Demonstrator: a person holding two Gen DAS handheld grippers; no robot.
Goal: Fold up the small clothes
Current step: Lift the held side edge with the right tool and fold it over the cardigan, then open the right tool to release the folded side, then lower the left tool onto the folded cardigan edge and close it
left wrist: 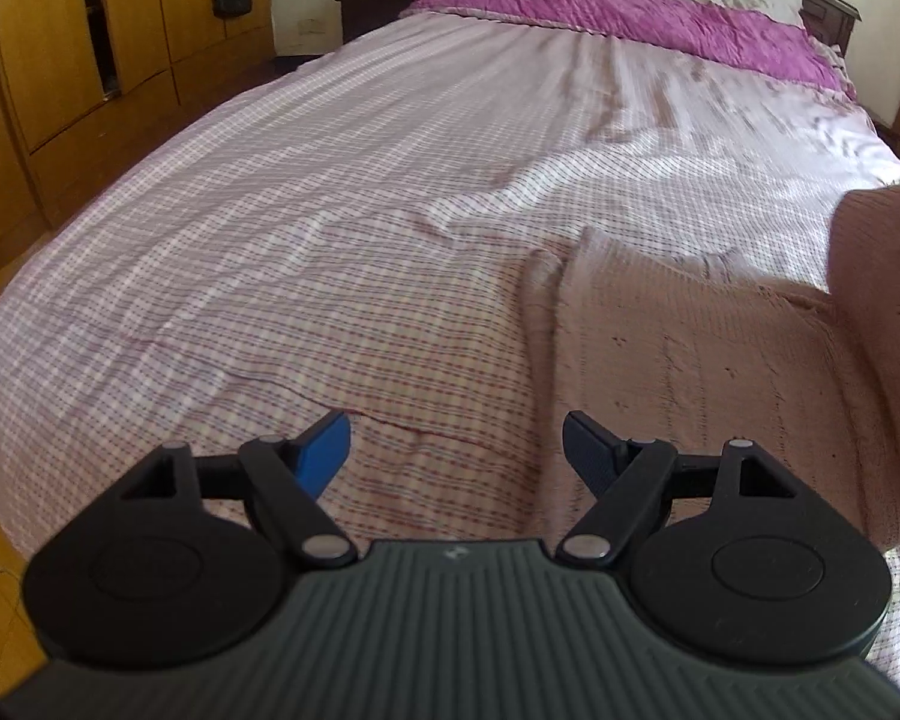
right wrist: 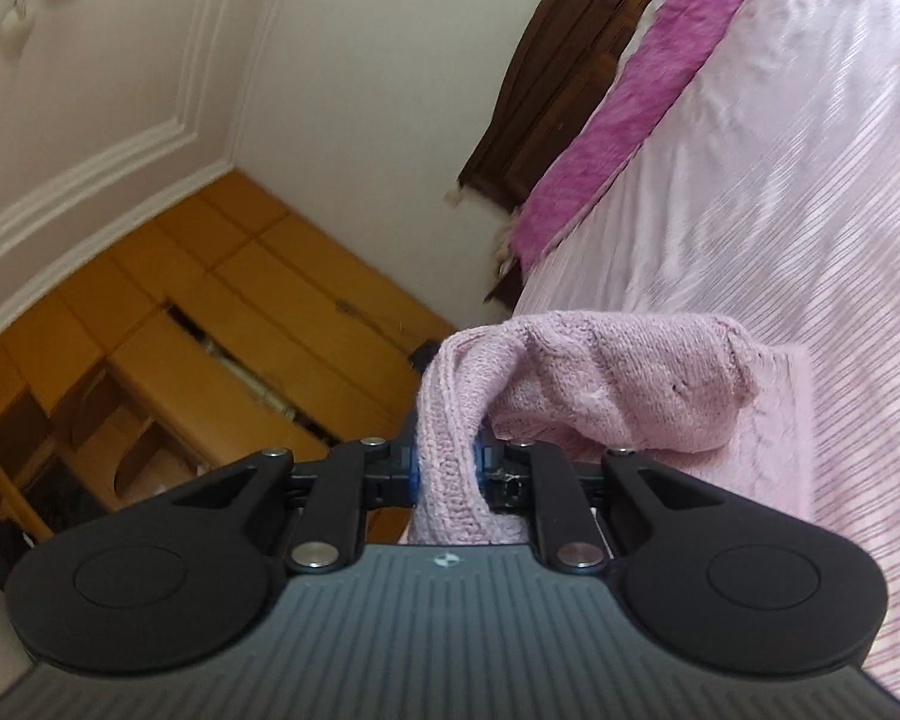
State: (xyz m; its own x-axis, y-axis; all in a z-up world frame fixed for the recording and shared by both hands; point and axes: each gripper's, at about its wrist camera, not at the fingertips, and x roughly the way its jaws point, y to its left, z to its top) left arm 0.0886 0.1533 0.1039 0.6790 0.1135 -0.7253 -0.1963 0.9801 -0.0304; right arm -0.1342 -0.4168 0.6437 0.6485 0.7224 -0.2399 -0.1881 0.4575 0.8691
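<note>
Nearest the right wrist camera, a thick ribbed edge of the pink knitted garment [right wrist: 570,384] is being pinched by the right hand-held gripper [right wrist: 447,468]; its blue pads are being pressed together on the knit, with only cloth between them. From that pinch the fabric is being lifted clear of the bed [right wrist: 780,180], and a bulging fold is being draped over and past the fingers, with the rest trailing down to the sheet.

Seen from the left wrist view, the left hand-held gripper [left wrist: 456,450] is being held wide apart, nothing being gripped and nothing being touched. It is being hovered above the checked sheet [left wrist: 270,270], with its right finger over the near left edge of the garment [left wrist: 690,348], which is lying flat on the right side of the bed, while a raised part is being carried up at the far right.

The knit is judged to be soft, light and limp, with some stretch, so sagging is to be expected wherever it is not supported. It is not fragile or slippery, though loose stitches could be snagged. A hold is best taken on the firmer ribbed hem or a corner, not mid-panel.

Farther off, a purple cover [left wrist: 630,18] is being shown across the head of the bed, before the dark headboard [right wrist: 558,96], and wooden wardrobes [left wrist: 60,60] are being seen beyond.
</note>
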